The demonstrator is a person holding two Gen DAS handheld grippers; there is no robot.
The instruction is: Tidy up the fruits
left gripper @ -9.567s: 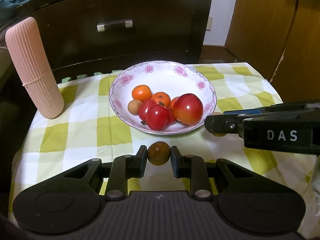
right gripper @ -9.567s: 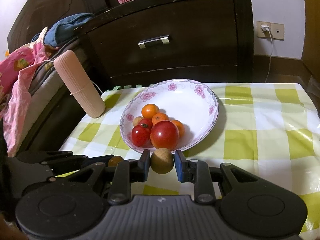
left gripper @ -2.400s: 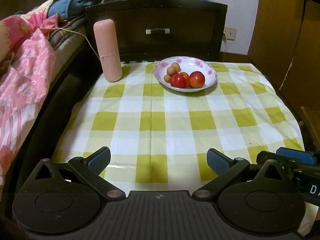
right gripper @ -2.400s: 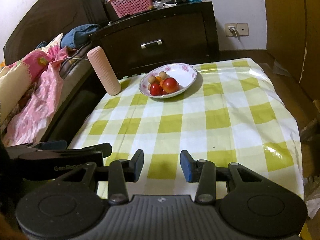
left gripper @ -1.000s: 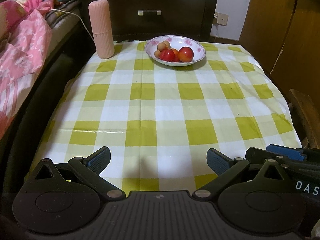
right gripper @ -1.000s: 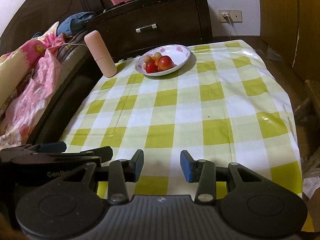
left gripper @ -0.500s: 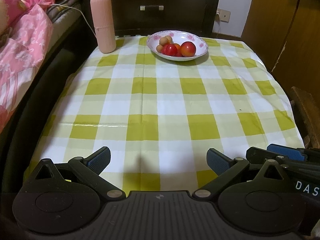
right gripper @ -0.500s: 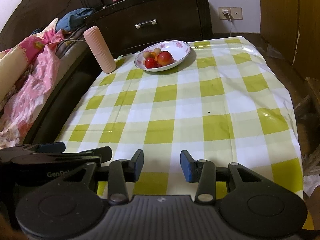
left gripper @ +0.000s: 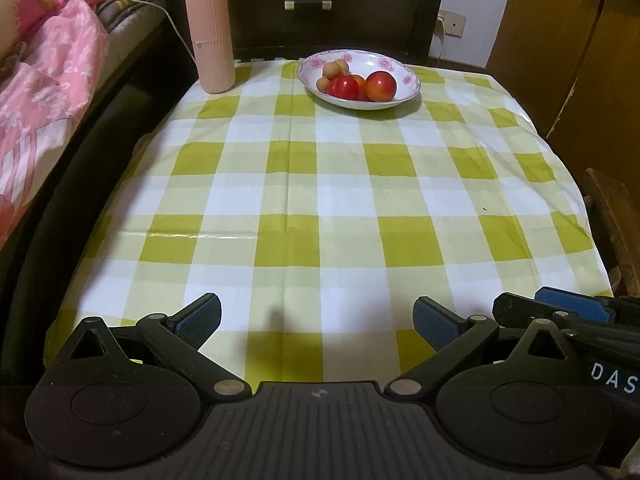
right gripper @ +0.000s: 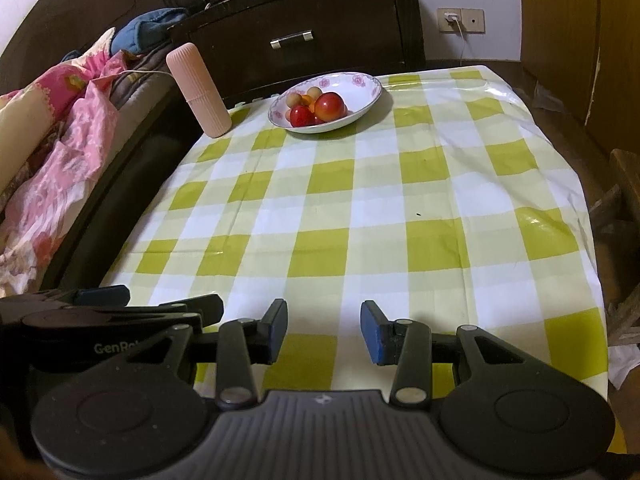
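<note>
A white flowered bowl [left gripper: 405,71] stands at the far end of the checked table and shows in the right wrist view too [right gripper: 370,94]. It holds a big red apple [left gripper: 381,86], red tomatoes [left gripper: 343,87], oranges and pale brown longans [left gripper: 335,68]. My left gripper [left gripper: 317,320] is open and empty over the near table edge. My right gripper [right gripper: 324,332] is open and empty, also at the near edge. Each gripper shows beside the other: the right one [left gripper: 560,312] and the left one [right gripper: 120,300].
A pink ribbed cylinder [left gripper: 209,34] stands at the far left corner of the table. A dark drawer cabinet [left gripper: 308,4] is behind the bowl. A bed with pink bedding [left gripper: 44,80] lies left. Wooden doors [left gripper: 568,40] stand right. The yellow checked tablecloth [left gripper: 320,184] covers the table.
Both grippers let go of their longans into the bowl and drew back to the near table edge. In the last half second they barely shifted.
</note>
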